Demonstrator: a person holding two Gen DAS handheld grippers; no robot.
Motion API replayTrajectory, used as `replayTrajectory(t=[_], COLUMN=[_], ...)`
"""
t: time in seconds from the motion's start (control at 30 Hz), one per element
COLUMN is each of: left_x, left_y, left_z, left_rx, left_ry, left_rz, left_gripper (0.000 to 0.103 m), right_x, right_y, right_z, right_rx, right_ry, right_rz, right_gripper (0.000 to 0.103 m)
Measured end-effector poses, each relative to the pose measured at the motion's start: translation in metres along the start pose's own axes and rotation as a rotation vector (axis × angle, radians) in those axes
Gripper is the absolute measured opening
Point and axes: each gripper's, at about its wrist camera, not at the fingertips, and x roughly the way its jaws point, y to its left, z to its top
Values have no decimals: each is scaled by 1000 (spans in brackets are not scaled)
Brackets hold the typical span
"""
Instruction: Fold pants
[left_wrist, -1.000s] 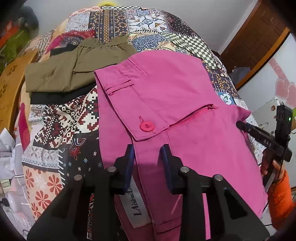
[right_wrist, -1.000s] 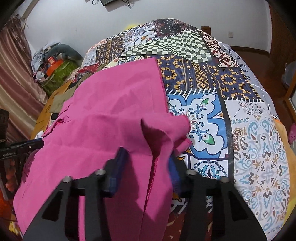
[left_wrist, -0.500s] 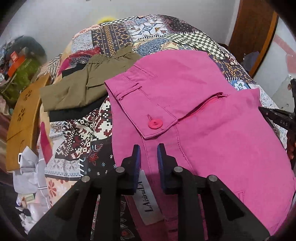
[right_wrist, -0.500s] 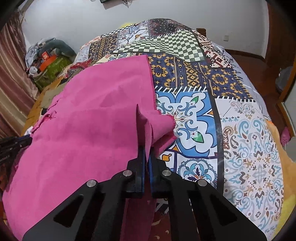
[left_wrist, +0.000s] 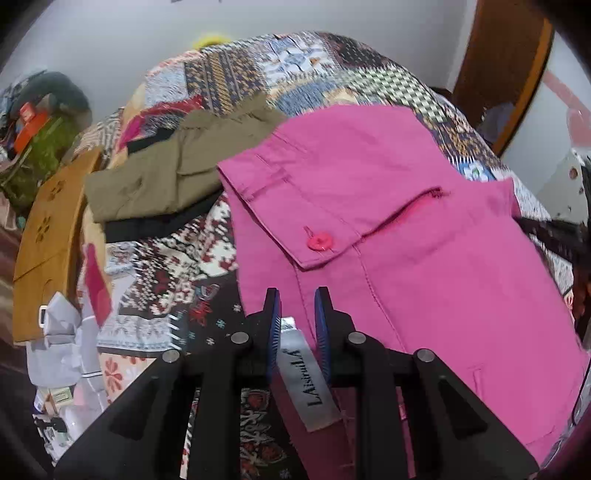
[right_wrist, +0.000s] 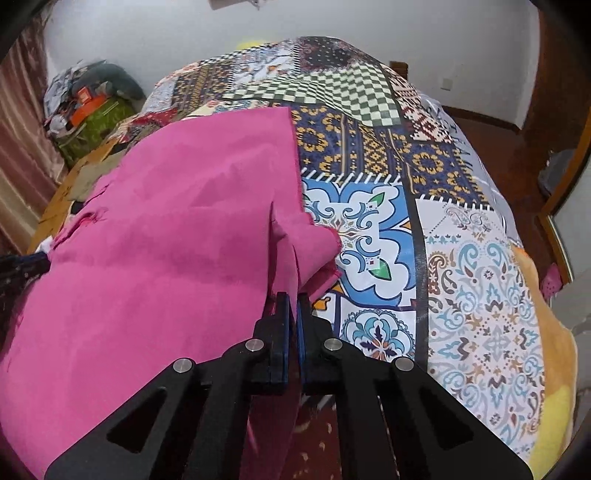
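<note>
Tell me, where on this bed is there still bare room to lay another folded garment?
The widest bare stretch of quilt lies right of the pink pants, out to the bed's far and right edges. On the other side it is crowded: folded olive pants on a black garment sit close beside the pink waistband, leaving only a narrow patterned strip nearer the left gripper.

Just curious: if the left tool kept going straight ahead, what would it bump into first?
Probably the pink pants: the left tool already straddles their edge, with the button flap just ahead.

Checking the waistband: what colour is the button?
Bright pink button, matching the pants; left wrist view.
</note>
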Motion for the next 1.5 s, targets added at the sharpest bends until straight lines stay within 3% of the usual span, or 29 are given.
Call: replayTrajectory(t=[0.1,0.2,0.3,0.37,0.47,0.53,0.73,0.8,0.97,1.2,1.43,1.5], left_x=[-10,-10,-3,5,18,27,59,63,69,64,65,69], left_y=[1,7,14,18,23,25,27,28,25,8,-4,1], left_z=[5,17,28,35,44,49,54,54,55,57,54,52], left_rx=[13,-6,-34,-66,-119,-146,-208,-225,-222,-145,-55,-66], left_ry=[-45,-47,-35,-17,17,41,135,141,143,83,53,71], left_rz=[35,25,21,-7,-46,-64,-134,-157,-193,-160,-7,-5], left_gripper=[22,28,41,49,63,64,66,70,70,40,9,9], right_x=[-11,-20,-29,-33,-36,-33,-5,9,35,36,34,33], right_y=[5,3,-7,-13,-22,-27,-34,-34,-31,-41,-33,-25], right_z=[-3,-2,5,10,19,25,34,34,27,23,14,14], right_rx=[-46,-58,-7,28,63,78,100,106,115,164,134,101], right_ry=[6,-7,-35,-61,-105,-113,-69,-34,35,46,45,29], right_rz=[-6,-29,-21,-19,-32,-44,-28,-14,15,104,152,139], right_gripper=[4,6,17,34,45,49,49,50,50,47,20,10])
